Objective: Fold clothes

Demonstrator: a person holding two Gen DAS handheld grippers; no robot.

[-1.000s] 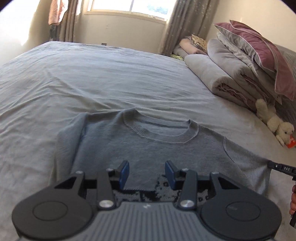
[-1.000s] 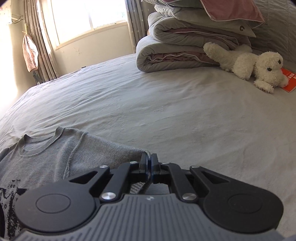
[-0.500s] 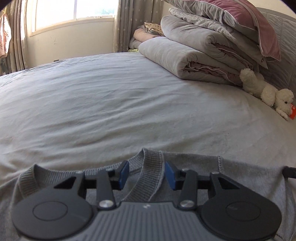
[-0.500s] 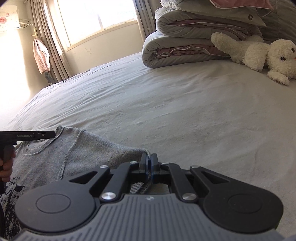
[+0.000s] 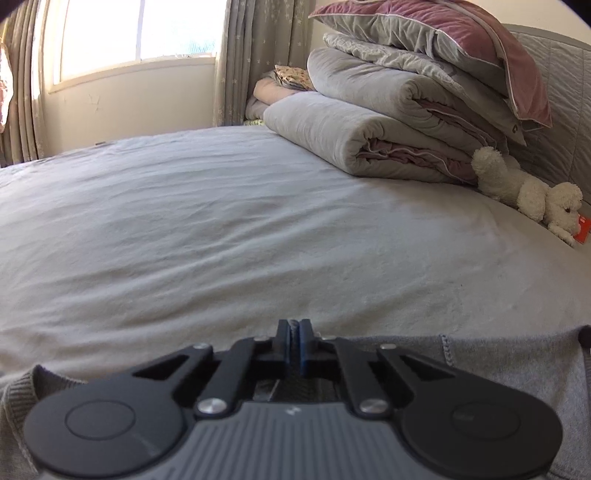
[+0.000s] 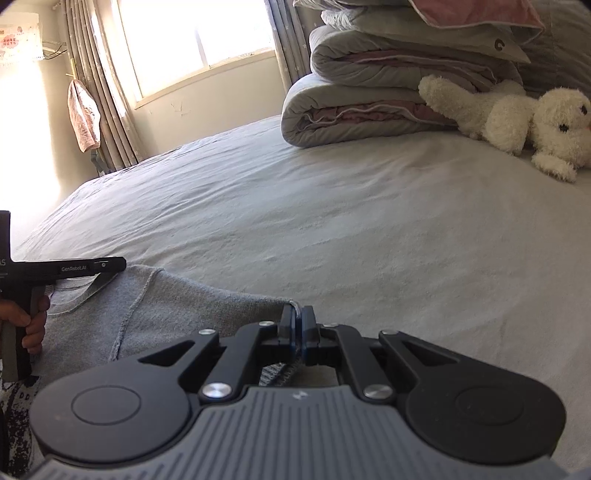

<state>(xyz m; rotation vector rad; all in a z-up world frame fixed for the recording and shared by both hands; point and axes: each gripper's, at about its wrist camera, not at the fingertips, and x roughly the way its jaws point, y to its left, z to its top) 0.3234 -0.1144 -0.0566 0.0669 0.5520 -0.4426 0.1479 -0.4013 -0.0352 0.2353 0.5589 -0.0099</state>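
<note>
A grey knit sweater with a dark print lies flat on the bed sheet. My left gripper sits at the neckline, its jaws closing on the ribbed collar, with a sliver of grey knit pinched between the blue pads. More of the sweater spreads to its right. My right gripper is shut on the edge of the sweater's sleeve end. The left gripper also shows at the left of the right wrist view, held by a hand.
Folded grey and pink duvets with a pink pillow are stacked at the far right by the headboard. A white plush toy lies beside them. A window and curtains stand beyond the bed.
The left gripper moved forward over the sweater to the neckline and shut on the collar. The right gripper kept its hold and stayed in place.
</note>
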